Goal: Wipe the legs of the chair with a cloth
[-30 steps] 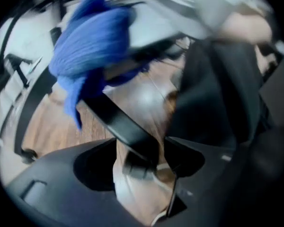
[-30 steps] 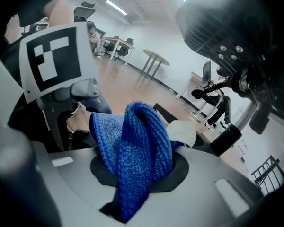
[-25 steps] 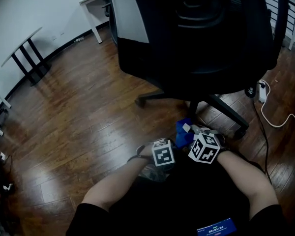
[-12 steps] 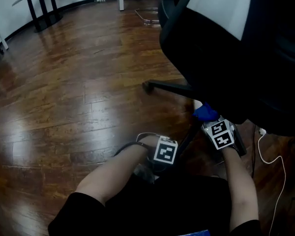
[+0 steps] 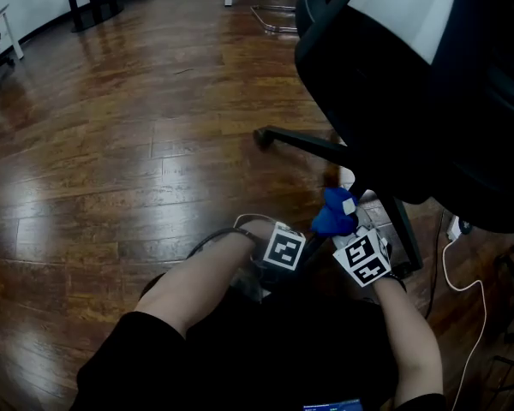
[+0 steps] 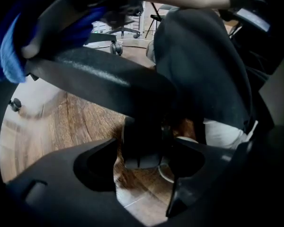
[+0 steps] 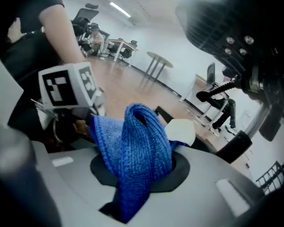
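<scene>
Pinching a blue knitted cloth (image 7: 132, 141) in the right hand-held gripper (image 7: 137, 176), jaws pressed in on the bunched middle, leaving a thick fold proud as a wiping pad and a white label (image 7: 181, 132) sticking out beside it. Holding that pad at the black plastic leg (image 6: 99, 82) of the black office chair (image 5: 428, 84), the spoke of the star base pointing toward the person. From the left gripper view, looks to be resting on the leg's upper side, up toward the hub, though exact contact is hard to confirm. Gripping what seems the near end of the same leg with the left hand-held gripper (image 6: 144, 150), jaws closed in on a dark block of it. Probably done to stop the castored base rolling or swivelling under wiping pressure. Holding both hand-held grippers low under the seat, near each other but apart. Sensible, judging by the layout, for denying the chair any leverage to turn during a stroke. Crouching tight to the base, dark trouser leg (image 6: 203, 65) right behind the spoke, presumably for reach beneath the seat. Further out, another leg (image 5: 300, 144) stretching away to the left over the dark-brown wooden plank floor (image 5: 137, 169), well apart from the cloth. At the right, a white cable (image 5: 463, 315) trailing on the floor, worth avoiding when turning the chair.
</scene>
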`<state>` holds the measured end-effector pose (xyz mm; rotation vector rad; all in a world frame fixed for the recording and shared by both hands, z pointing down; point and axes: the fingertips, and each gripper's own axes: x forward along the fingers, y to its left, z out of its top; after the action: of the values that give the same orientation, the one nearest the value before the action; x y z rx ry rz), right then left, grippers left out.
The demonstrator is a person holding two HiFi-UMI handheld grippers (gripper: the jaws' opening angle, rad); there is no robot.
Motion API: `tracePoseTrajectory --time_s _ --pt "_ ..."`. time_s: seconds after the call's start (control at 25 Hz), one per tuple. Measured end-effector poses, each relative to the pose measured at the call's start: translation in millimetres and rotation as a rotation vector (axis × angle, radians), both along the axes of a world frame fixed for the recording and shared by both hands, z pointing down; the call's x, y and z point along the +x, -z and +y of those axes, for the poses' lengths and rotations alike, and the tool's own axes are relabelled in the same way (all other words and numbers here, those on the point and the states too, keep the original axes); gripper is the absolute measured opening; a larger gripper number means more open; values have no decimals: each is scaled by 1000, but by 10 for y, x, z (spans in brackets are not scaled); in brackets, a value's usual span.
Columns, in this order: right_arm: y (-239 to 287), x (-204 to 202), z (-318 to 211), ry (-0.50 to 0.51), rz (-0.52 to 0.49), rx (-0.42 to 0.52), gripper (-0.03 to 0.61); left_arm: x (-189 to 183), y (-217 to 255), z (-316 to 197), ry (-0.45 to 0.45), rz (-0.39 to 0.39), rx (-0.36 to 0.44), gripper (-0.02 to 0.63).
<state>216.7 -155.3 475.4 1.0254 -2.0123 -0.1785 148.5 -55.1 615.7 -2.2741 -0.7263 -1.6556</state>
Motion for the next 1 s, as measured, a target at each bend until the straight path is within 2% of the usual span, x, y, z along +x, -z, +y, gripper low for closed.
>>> tracePoseTrajectory --time_s 0.16,0.24,0.32,0.4,0.56,0.8,0.88,1.0 --pt "-179 -506 583 150 -98 -157 101 -62 -1 5 41 -31 2 313" --pt "-227 -655 727 212 -77 -185 100 -87 0 13 46 -50 13 311" --pt "-235 -656 723 220 -35 -173 89 -100 -6 33 50 -61 18 311" --pt "-192 -545 615 176 -30 -150 84 -88 -5 55 35 -62 21 311" --pt "-55 -94 131 1 -57 -63 81 -58 1 31 -14 -69 34 311" --pt "284 773 -700 -240 -129 50 83 -9 17 53 -38 -39 -20 311" --pt "352 954 -885 -288 -126 72 83 6 28 37 -45 -27 -18 311" --pt "349 938 -916 -298 -89 105 84 -5 24 8 -39 -30 -3 311"
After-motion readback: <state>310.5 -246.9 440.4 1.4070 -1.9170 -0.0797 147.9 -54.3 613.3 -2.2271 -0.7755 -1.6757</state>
